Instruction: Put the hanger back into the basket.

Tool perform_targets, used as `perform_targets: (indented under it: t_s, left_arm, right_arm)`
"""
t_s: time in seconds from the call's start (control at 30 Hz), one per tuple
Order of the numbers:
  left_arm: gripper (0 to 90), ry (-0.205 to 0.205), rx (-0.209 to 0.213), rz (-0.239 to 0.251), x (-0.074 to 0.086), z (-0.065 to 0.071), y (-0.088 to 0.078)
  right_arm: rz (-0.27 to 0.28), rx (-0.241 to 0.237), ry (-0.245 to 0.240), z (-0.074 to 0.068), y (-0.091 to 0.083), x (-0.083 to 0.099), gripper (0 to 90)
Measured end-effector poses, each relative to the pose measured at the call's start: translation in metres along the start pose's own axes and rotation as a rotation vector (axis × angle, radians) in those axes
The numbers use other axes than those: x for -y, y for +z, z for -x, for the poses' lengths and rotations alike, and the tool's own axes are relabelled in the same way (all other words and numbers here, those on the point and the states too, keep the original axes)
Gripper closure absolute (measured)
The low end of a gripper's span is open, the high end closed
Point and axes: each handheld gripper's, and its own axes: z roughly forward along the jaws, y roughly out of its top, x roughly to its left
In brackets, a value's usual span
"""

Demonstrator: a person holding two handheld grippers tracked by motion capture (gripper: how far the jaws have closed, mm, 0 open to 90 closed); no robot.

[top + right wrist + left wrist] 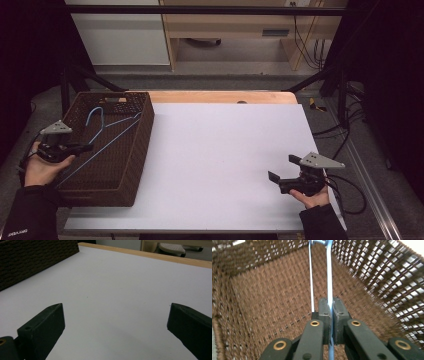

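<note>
While we are looking along the jaws:
Left gripper: clamping the hanger; its hook is running out of frame.
Right gripper: jaws standing apart.
Basket: hiding the hanger's lower end.

Hanger inside basket at table's left, apparently leaning.

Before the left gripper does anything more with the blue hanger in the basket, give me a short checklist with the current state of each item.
1. Left gripper shut on the blue wire hanger: ok.
2. Hanger inside the brown wicker basket: ok.
3. Hanger hook clear of the basket weave: cannot tell.
4. Right gripper open with nothing between its jaws: ok.
5. Right gripper apart from the basket, over the white table top: ok.
6. Basket fully on the table: cannot tell.
</note>
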Motion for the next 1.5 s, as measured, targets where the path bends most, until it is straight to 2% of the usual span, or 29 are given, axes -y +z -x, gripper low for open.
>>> perform_targets:
  t_s: [0.17, 0.23, 0.27, 0.3, 0.43, 0.57, 0.63, 0.77, 0.83, 1.0, 1.27, 1.5]
  left_arm:
    - [85.7, 0.011, -0.019, -0.073, 0.005, 0.004, 0.008]
    - [78.2, 0.004, -0.017, -0.065, 0.005, 0.006, 0.007]
    - [76.4, -0.005, -0.008, -0.05, 0.004, 0.007, 0.005]
    - [75.2, 0.006, -0.015, -0.036, 0.004, 0.008, 0.002]
    - [68.0, 0.004, -0.008, 0.021, -0.002, 0.015, -0.011]
    - [56.3, -0.018, 0.004, 0.131, -0.008, 0.028, -0.024]
    - [48.5, -0.024, 0.017, 0.175, -0.01, 0.037, -0.029]
    - [38.7, -0.002, 0.02, 0.245, -0.014, 0.059, -0.036]
    - [32.7, 0.011, 0.03, 0.279, -0.015, 0.071, -0.037]
    - [20.2, 0.009, 0.048, 0.339, -0.016, 0.1, -0.034]
    - [9.1, 0.012, 0.095, 0.375, -0.018, 0.137, -0.023]
    - [6.6, 0.043, 0.134, 0.352, -0.016, 0.169, 0.0]
  right_arm:
    - [-0.001, 0.0, 0.001, 0.0, 0.0, 0.0, 1.9]
    - [-0.001, 0.0, 0.002, 0.0, 0.0, 0.0, 2.0]
    - [0.001, 0.001, 0.0, 0.0, 0.0, 0.0, 2.0]
    - [0.001, 0.001, 0.0, 0.0, 0.0, 0.0, 2.0]
    - [0.002, 0.002, 0.006, 0.0, 0.0, 0.0, 2.0]
    - [0.011, 0.001, 0.01, 0.0, -0.001, -0.001, 2.0]
    - [0.013, 0.0, 0.009, 0.0, -0.001, -0.001, 2.1]
    - [0.015, 0.001, 0.008, 0.001, -0.002, -0.001, 2.0]
    - [0.021, 0.001, 0.012, 0.0, -0.002, -0.001, 2.0]
    - [0.027, 0.004, 0.016, 0.001, -0.004, -0.002, 2.0]
    - [0.036, -0.003, 0.015, 0.001, -0.005, -0.002, 1.7]
    - [0.043, -0.006, 0.012, 0.001, -0.007, -0.002, 1.7]
